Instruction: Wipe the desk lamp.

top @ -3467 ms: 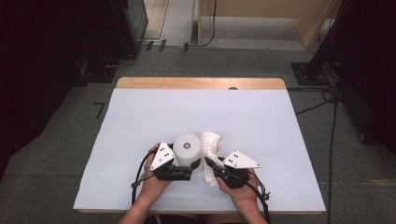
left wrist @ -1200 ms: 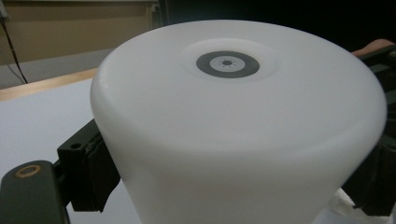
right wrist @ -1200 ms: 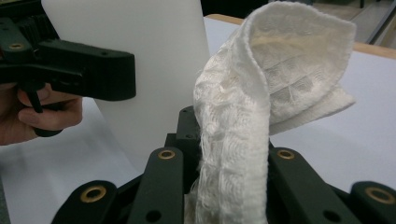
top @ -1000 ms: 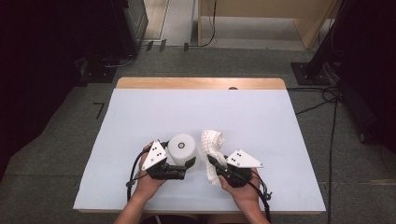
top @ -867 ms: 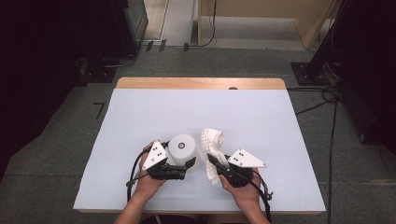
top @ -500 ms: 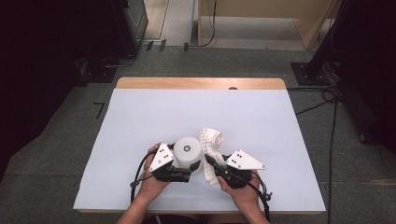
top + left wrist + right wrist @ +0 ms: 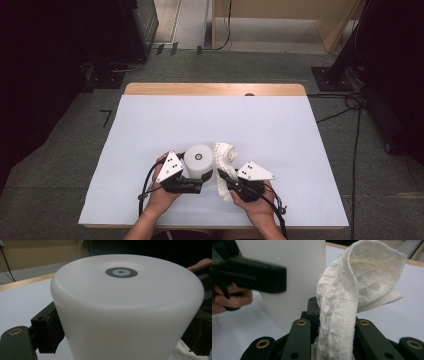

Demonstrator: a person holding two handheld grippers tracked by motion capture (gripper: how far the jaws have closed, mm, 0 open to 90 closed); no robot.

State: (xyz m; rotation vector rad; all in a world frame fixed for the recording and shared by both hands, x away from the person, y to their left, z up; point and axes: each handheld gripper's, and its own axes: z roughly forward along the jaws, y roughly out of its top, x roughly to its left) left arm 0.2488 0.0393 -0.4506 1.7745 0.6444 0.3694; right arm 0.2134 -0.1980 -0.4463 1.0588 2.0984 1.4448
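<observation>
One cup [image 7: 198, 160]: white, upside down on the table [image 7: 150, 125] at the near edge, centre. It is clamped at the sides by the left gripper [image 7: 192, 186]. Looks light, rigid and smooth, likely slippery; best held low on the wall.

One cloth [image 7: 224, 156]: white, woven, soft and limp. It is pinched in the right gripper [image 7: 229, 184] and touches the cup's right side.

Two grippers, one table.

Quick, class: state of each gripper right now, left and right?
Left gripper: shut on the white cup, jaws on either side.
Right gripper: shut on the white cloth.
</observation>
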